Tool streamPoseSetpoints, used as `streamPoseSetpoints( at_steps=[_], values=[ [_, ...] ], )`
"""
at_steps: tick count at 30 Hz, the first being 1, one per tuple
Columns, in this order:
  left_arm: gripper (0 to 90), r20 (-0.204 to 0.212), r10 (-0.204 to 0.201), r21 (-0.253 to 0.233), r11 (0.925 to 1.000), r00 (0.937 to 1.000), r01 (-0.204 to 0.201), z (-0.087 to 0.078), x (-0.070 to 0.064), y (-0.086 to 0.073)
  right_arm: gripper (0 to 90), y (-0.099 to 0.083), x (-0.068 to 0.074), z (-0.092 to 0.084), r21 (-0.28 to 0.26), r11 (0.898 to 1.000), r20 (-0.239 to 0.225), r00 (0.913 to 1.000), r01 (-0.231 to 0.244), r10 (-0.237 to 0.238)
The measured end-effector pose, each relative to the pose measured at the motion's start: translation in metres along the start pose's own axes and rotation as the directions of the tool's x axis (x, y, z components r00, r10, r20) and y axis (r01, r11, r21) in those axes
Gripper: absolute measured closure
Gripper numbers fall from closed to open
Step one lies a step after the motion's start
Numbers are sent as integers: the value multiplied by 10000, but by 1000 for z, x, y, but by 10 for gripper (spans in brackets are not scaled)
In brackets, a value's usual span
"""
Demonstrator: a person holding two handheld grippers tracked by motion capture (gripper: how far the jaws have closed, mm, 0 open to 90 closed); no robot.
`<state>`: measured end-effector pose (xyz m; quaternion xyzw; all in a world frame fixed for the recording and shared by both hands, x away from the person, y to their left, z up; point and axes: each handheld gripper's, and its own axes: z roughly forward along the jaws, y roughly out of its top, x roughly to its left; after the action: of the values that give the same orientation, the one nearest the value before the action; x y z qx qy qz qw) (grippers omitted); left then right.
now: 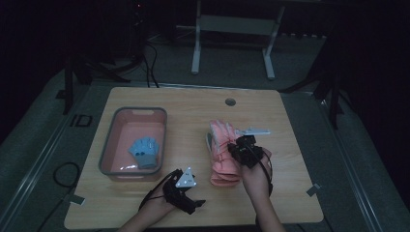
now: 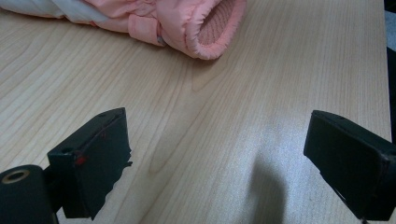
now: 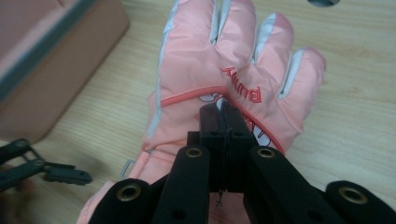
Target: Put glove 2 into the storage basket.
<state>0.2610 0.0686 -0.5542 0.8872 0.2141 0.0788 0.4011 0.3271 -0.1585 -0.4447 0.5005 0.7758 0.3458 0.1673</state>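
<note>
On the worktop (image 1: 145, 198), pink glove (image 3: 224, 79): soft, padded, light; pinch at cuff; right gripper (image 3: 223, 114) jaws closed above its back, gripping nothing; left gripper (image 2: 219, 154) jaws open, empty.

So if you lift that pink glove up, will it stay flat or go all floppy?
Probably floppy: the pink glove is puffy, padded cloth with creases, so its fingers would likely droop. It looks light for its size. Its smooth shell may be a bit slippery, though the right tongs, shut over its back, seem able to pinch the soft fabric.
</note>
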Motion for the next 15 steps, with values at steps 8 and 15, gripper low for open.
streamPoseSetpoints(
  at_steps=[8, 15],
  values=[
    [73, 42, -17, 92, 10000, 10000, 16, 1, 1, 0, 883, -15, -2, 34, 660, 9972, 84, 9993, -358, 354],
    [73, 72, -133, 53, 9999, 9999, 133, 2, 1, 0, 835, -20, -4, 42, 660, 9968, -149, 9988, -452, 463]
  ],
)
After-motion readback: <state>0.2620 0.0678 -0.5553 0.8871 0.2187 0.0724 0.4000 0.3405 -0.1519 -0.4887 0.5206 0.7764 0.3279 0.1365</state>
